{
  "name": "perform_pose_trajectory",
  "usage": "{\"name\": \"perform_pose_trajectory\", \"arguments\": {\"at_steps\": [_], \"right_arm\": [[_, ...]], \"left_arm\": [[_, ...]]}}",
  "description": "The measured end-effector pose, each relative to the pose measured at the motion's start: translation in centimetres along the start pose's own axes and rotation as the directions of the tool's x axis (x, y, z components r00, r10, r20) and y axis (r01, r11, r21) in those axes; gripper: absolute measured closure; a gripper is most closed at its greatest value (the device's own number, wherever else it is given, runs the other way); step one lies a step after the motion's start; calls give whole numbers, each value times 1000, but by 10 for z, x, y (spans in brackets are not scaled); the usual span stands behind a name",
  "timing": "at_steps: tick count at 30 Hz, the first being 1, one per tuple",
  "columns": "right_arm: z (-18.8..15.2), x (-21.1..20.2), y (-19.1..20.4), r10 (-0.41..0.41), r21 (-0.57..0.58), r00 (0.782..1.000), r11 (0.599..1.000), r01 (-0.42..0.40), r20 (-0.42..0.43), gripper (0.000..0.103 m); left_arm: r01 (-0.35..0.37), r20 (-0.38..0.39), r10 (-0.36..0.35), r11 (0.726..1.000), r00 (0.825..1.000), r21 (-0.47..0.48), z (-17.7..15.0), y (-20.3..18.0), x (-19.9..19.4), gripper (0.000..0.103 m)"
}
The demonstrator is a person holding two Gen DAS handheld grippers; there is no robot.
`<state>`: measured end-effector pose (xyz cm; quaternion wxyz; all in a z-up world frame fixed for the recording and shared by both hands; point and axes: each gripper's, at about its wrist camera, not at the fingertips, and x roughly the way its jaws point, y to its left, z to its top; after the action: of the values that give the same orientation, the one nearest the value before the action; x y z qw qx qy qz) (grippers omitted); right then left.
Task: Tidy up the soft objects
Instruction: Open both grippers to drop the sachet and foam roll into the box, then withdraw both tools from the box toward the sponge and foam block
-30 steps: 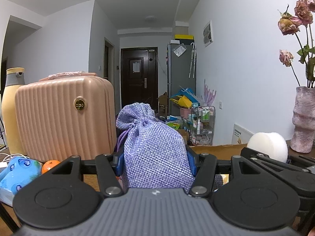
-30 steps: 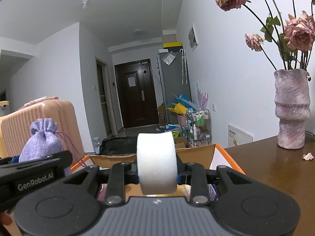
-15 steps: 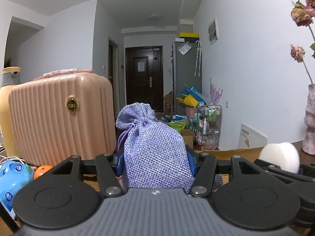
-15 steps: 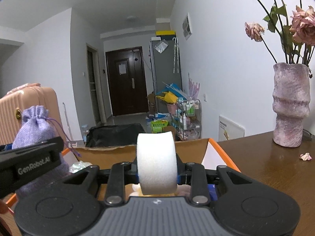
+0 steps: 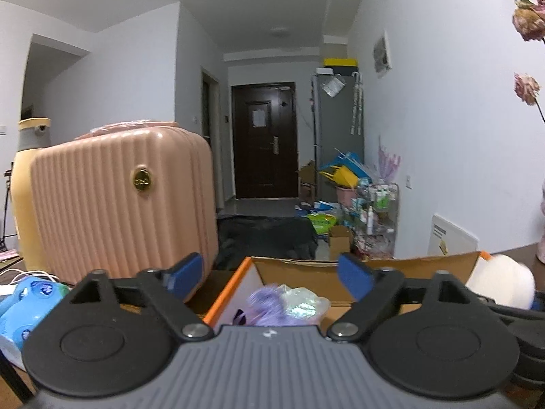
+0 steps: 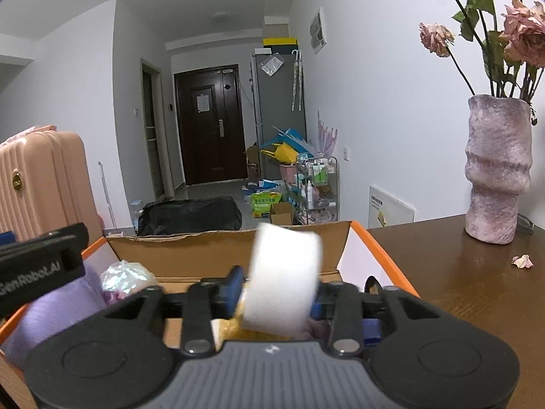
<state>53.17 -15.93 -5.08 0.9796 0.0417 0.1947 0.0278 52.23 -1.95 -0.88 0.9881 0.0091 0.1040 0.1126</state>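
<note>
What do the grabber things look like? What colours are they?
Each gripper, left gripper and right gripper, is black plastic with a ribbed grey middle, two round discs, silver screws and blue fingertips. The left one's side reads GenRobot.AI in white letters. No cables or sleeves show.

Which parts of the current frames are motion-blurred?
Left wrist view: the pink suitcase and purple pouch in the cardboard box are smeared. Right wrist view: the white foam roll is blurred and tilted; the vase stays sharp.
</note>
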Motion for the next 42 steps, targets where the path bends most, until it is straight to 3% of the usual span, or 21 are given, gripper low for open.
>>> {"name": "perform_pose_trajectory", "arguments": {"at_steps": [2, 4, 8, 23, 42], "right_arm": [[0, -1, -2, -7, 10, 1000, 1000, 7, 3, 21], [1, -2, -5, -14, 26, 1000, 1000, 14, 17, 11], [-1, -5, -6, -39, 31, 999, 999, 38, 38, 2], [-4, -12, -6, -37, 39, 997, 999, 35, 64, 0], [-22, -70, -4, -11, -27, 989, 1000, 16, 149, 0]], "left_arm": [[-21, 3, 21, 1000, 1000, -14, 1, 3, 0, 0], [-36, 7, 36, 999, 999, -17, 1, 4, -1, 0], [-51, -10, 51, 999, 999, -20, 1, 5, 2, 0], [-67, -2, 67, 997, 998, -32, 2, 8, -4, 0], [-70, 21, 70, 997, 997, -20, -7, 23, -56, 0]]}}
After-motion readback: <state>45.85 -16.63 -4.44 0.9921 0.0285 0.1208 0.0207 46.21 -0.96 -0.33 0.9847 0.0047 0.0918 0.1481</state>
